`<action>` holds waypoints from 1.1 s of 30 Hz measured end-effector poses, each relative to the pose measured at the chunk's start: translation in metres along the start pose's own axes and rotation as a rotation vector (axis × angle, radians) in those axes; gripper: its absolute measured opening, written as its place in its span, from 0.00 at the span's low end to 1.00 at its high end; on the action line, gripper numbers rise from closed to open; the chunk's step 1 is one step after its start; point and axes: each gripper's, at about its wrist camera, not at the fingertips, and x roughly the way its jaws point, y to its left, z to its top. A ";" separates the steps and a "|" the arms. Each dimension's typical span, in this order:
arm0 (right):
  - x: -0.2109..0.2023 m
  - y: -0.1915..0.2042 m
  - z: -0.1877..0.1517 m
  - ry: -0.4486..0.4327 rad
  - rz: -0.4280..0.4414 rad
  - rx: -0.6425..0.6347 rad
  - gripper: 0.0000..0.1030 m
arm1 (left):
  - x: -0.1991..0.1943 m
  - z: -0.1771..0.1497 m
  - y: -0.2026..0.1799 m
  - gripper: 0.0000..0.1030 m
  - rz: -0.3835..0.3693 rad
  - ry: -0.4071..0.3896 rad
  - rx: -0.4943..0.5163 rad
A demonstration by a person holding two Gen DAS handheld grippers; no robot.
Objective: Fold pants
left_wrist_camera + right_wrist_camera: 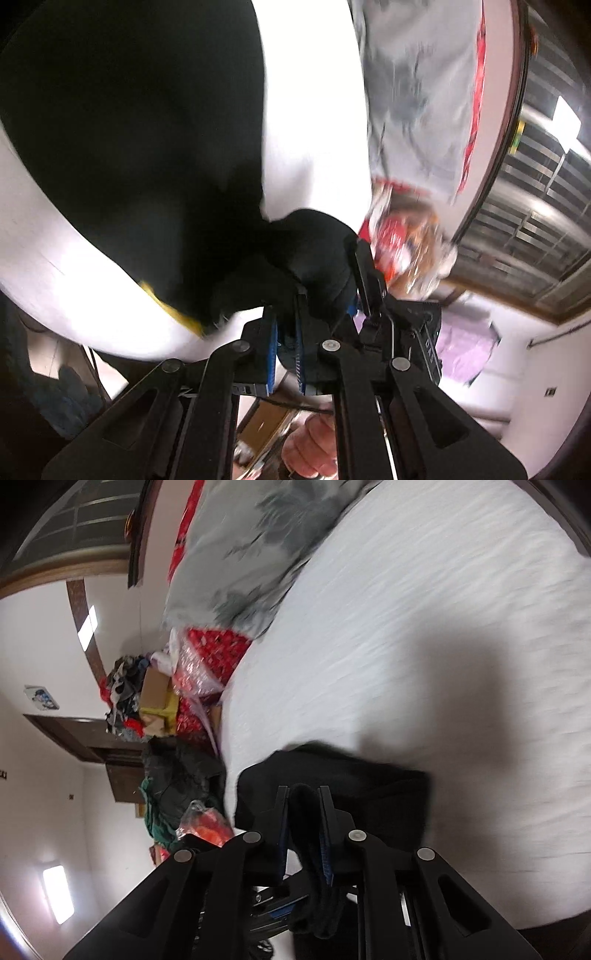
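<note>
**Two grippers, one pair of black pants, lifted off a white bed**

Nearest in the left wrist view, the left gripper (286,332) has its blue-padded jaws clamped on a bunched fold of the black pants (129,129). Just beside it, to the right, stands the right gripper (364,273), seen edge-on, with a hand (314,450) below. In the right wrist view the right gripper (303,812) is likewise closed on a thick roll of the black pants (351,786), which runs down between its jaws.

So: two grippers, both gripping, and one garment. From the left gripper the dark cloth spreads up and leftward across the white bed (314,129), its long axis running away from the jaws (the far end is lost in darkness and blur). One yellow tag (170,306) shows at its lower edge.

Farther off lie one grey patterned quilt (251,546), red patterned bedding (210,653) and a heap of clothes (125,686).
</note>
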 end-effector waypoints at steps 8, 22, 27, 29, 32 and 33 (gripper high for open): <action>0.117 0.033 -0.007 0.100 -0.014 0.011 0.15 | -0.063 0.052 0.043 0.06 0.067 -0.155 -0.065; 0.079 0.077 -0.020 0.070 -0.068 -0.133 0.59 | -0.111 0.052 0.046 0.12 0.095 -0.141 0.030; 0.041 0.033 -0.038 0.052 -0.042 -0.012 0.65 | -0.134 0.055 0.036 0.55 0.130 -0.243 0.104; 0.037 0.011 -0.048 0.055 -0.040 0.054 0.65 | -0.135 0.065 0.032 0.57 0.109 -0.213 0.081; 0.036 -0.015 -0.058 0.055 -0.010 0.141 0.65 | -0.140 0.063 0.016 0.58 0.121 -0.226 0.126; 0.037 -0.019 -0.060 0.055 0.009 0.161 0.65 | -0.142 0.058 0.009 0.58 0.187 -0.259 0.176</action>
